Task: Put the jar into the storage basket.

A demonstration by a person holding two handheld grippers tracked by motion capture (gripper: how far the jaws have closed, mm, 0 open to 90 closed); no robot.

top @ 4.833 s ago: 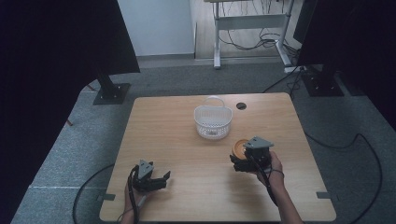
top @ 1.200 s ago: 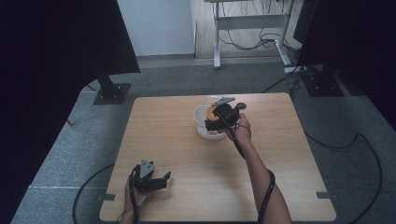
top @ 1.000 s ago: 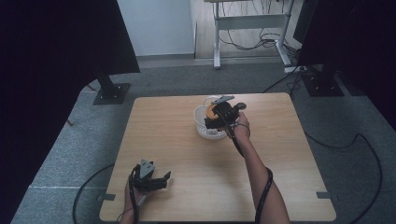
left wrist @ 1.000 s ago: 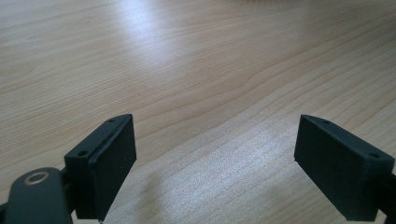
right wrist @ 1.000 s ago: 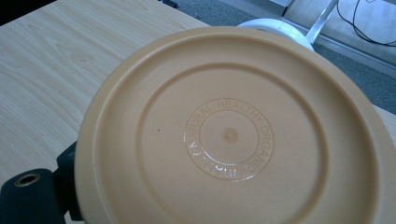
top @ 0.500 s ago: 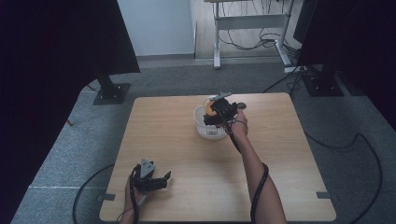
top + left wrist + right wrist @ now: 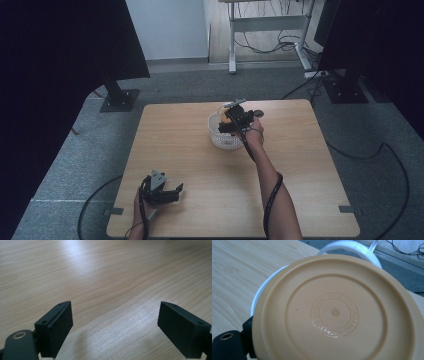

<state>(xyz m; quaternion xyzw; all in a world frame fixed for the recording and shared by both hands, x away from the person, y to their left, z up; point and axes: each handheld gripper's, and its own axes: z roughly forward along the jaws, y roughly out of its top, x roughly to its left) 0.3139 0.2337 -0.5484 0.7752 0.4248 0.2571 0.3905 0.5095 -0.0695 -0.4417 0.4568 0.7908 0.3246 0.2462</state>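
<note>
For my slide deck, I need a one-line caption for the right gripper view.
Underside of a round tan plastic bowl, embossed at centre, held above a white plastic basket on a light wooden table.

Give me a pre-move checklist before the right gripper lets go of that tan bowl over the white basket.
1. Tan bowl held in the right gripper: ok, it sits close against the camera, underside showing.
2. Bowl above the white basket: ok, basket rim shows behind it.
3. Bowl centred over the basket opening: cannot tell.
4. Basket inside free of other things: cannot tell, the bowl hides it.
5. Left gripper out of the way: ok, open, at the table's near edge.
6. Small dark disc beside the basket not in the path: ok.
</note>
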